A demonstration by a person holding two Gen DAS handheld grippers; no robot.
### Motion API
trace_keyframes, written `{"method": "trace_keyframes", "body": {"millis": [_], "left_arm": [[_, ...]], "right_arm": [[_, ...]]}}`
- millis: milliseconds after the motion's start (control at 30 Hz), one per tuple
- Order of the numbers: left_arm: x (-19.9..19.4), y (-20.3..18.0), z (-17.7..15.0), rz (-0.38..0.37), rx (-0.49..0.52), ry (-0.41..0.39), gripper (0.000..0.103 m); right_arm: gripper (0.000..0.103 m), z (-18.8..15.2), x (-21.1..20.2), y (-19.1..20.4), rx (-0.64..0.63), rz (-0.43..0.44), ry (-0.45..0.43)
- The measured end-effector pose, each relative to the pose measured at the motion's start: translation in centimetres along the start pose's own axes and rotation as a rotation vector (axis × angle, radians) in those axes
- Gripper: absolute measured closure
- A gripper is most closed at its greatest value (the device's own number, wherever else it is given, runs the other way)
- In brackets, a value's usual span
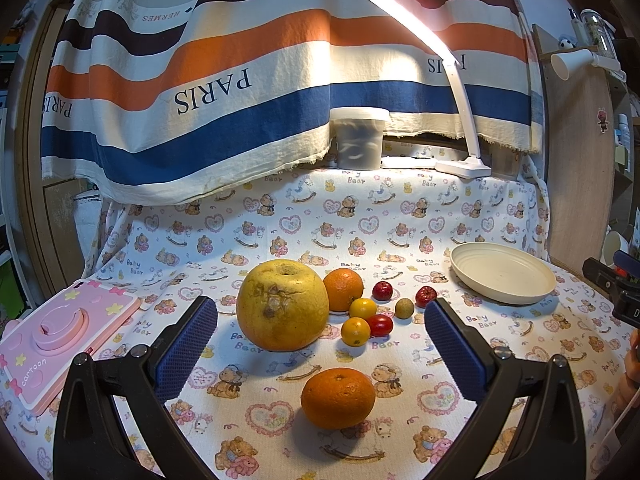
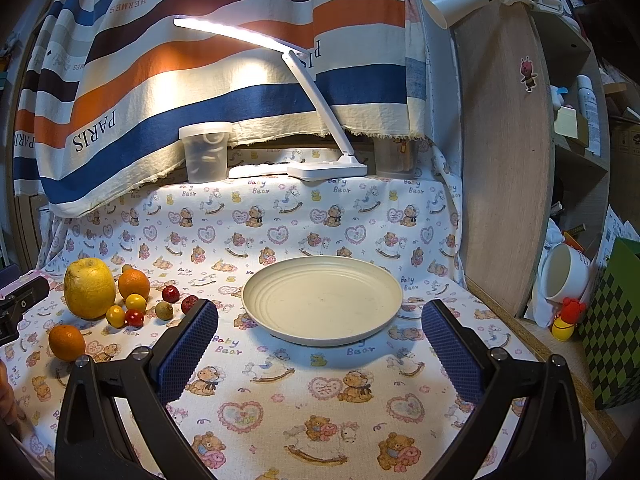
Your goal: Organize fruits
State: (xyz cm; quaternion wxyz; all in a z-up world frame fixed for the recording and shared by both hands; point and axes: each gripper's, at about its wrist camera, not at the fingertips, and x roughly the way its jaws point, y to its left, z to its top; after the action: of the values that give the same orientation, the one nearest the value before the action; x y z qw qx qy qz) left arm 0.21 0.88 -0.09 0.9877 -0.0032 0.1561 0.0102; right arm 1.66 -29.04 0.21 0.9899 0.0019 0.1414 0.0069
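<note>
Both hand-held grippers, left and right, are spread and empty. The nearest orange lies loose on the desk; a careless pinch could roll it. Beyond, the clustered fruit might scatter, well apart from the empty plate.

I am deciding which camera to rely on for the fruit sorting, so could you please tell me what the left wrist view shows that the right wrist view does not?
Only the left wrist view shows the pink cartoon case lying at the cloth's left edge.

Only the right wrist view shows the white cup on its side, the red and yellow toy and the green checkered box beyond the table's right edge.

Both show the empty cream plate, the big yellow fruit, two oranges, the small fruits, the desk lamp and an open tool in front.
</note>
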Motion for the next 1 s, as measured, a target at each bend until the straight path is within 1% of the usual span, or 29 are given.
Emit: {"method": "trace_keyframes", "body": {"millis": [200,300,367,400,467,500,567,633,733,767,867,933,967,1000], "left_arm": [[-0.2,-0.2,-0.3,0.006,0.0,-0.002,0.0],[-0.6,-0.1,-0.5,0.065,-0.006,-0.017,0.0],[-0.7,0.4,-0.5,0.084,-0.027,-0.023,0.0],[-0.8,0.7,-0.5,0.082,-0.042,-0.026,0.0],[-1.0,1.5,-0.6,0.043,-0.085,-0.026,0.0],[-1.1,1.9,-0.6,0.035,-0.101,-0.026,0.0],[-1.1,2.3,-0.7,0.064,-0.101,-0.015,0.0],[-0.7,2.7,-0.7,0.055,-0.105,0.023,0.0],[-0.4,3.4,-0.9,-0.015,-0.133,0.084,0.0],[-0.3,3.5,-0.9,-0.016,-0.128,0.104,0.0],[0.4,3.6,-0.8,-0.007,-0.101,0.195,0.009],[1.2,4.0,-0.8,-0.035,-0.105,0.262,0.011],[1.6,4.2,-0.8,-0.055,-0.115,0.304,0.015],[2.0,4.5,-0.9,-0.068,-0.128,0.338,0.02]], "right_arm": [[0.0,0.0,0.0,0.0,-0.001,0.0,0.0],[0.0,0.0,0.0,0.2,-0.001,0.0,-0.001],[0.0,0.0,-0.1,0.5,-0.006,-0.002,-0.001],[0.0,0.0,-0.3,0.7,-0.01,-0.003,-0.001],[0.0,-0.1,-0.1,0.5,-0.01,0.002,0.005],[0.0,0.0,0.0,0.7,-0.01,0.008,0.01],[0.0,0.0,0.3,0.6,-0.007,0.013,0.019],[0.0,0.0,0.4,0.6,-0.003,-0.003,0.024],[0.0,-0.1,0.5,0.6,-0.01,-0.001,0.024],[0.0,-0.1,0.5,0.7,-0.011,-0.002,0.024],[0.0,-0.1,0.4,0.6,0.0,-0.007,0.024],[0.0,0.0,0.6,0.5,0.008,-0.017,0.031],[0.0,0.0,0.7,0.4,0.013,-0.011,0.037],[0.0,0.0,0.9,0.3,0.021,0.021,0.048]]}}
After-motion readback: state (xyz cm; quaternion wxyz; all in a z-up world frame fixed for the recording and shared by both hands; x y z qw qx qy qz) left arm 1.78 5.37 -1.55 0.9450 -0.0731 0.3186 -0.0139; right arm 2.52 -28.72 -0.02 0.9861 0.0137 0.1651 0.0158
